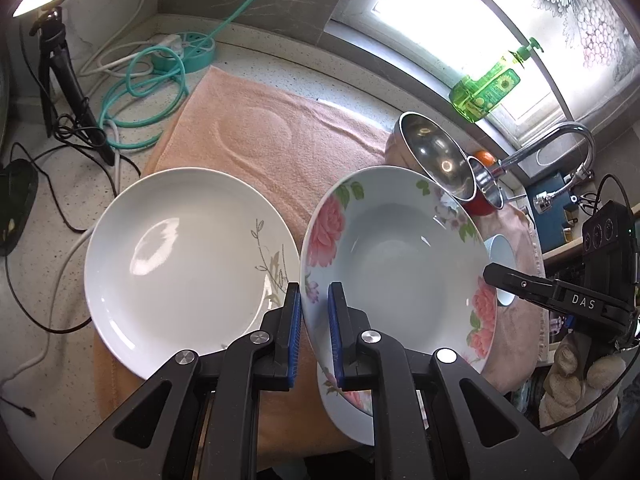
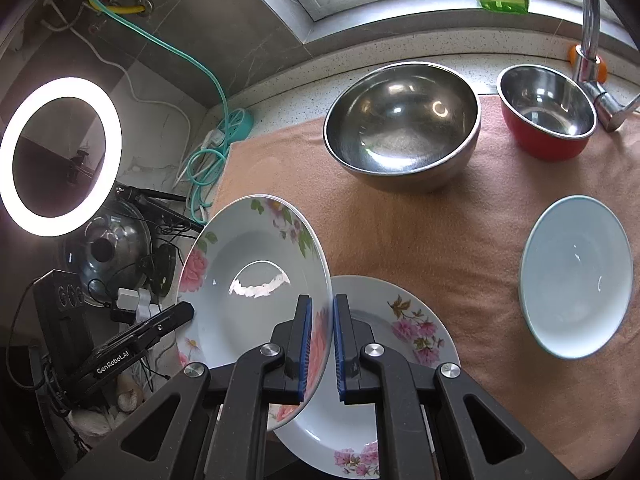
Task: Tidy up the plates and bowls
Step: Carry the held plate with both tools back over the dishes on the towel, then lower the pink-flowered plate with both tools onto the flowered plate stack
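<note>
A deep plate with pink roses (image 1: 400, 256) hangs tilted above the towel, held by both grippers. My left gripper (image 1: 315, 294) is shut on its left rim. My right gripper (image 2: 323, 306) is shut on the opposite rim of the same rose plate (image 2: 248, 280). Under it a second floral plate (image 2: 384, 344) lies flat on the towel. A white plate with a leaf sprig (image 1: 180, 264) lies to the left. A large steel bowl (image 2: 400, 128), a red bowl (image 2: 548, 112) and a pale blue bowl (image 2: 576, 276) stand on the towel to the right.
An orange towel (image 1: 272, 128) covers the speckled counter. A faucet (image 1: 560, 140) and a green soap bottle (image 1: 492, 84) are at the back right by the window. A teal power strip with cables (image 1: 180, 56), a tripod (image 1: 68, 84) and a ring light (image 2: 60, 156) crowd the left.
</note>
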Motion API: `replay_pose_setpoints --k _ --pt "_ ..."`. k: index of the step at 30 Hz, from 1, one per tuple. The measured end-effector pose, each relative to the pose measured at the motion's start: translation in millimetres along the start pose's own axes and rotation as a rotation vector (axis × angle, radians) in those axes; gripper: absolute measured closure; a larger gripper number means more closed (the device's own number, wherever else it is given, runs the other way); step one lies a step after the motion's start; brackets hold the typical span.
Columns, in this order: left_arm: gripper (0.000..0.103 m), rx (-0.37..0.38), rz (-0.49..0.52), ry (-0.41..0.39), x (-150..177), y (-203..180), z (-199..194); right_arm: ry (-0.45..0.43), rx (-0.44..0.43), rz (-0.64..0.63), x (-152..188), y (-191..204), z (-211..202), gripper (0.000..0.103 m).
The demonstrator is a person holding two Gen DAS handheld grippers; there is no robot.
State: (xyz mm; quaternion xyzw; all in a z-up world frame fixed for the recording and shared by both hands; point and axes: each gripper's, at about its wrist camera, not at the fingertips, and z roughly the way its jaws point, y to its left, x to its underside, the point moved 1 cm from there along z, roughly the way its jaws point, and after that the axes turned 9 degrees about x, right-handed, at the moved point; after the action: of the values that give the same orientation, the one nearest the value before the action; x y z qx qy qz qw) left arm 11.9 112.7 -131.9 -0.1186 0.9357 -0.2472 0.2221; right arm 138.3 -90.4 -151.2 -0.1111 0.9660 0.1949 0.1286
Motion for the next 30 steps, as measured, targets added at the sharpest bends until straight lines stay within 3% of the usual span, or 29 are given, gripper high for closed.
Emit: replay_pose_setpoints --k 30 --pt "0.092 0.024 0.042 0.133 41.5 -19.6 43.7 0.048 -0.004 0.225 73.6 -74.3 18.9 0.093"
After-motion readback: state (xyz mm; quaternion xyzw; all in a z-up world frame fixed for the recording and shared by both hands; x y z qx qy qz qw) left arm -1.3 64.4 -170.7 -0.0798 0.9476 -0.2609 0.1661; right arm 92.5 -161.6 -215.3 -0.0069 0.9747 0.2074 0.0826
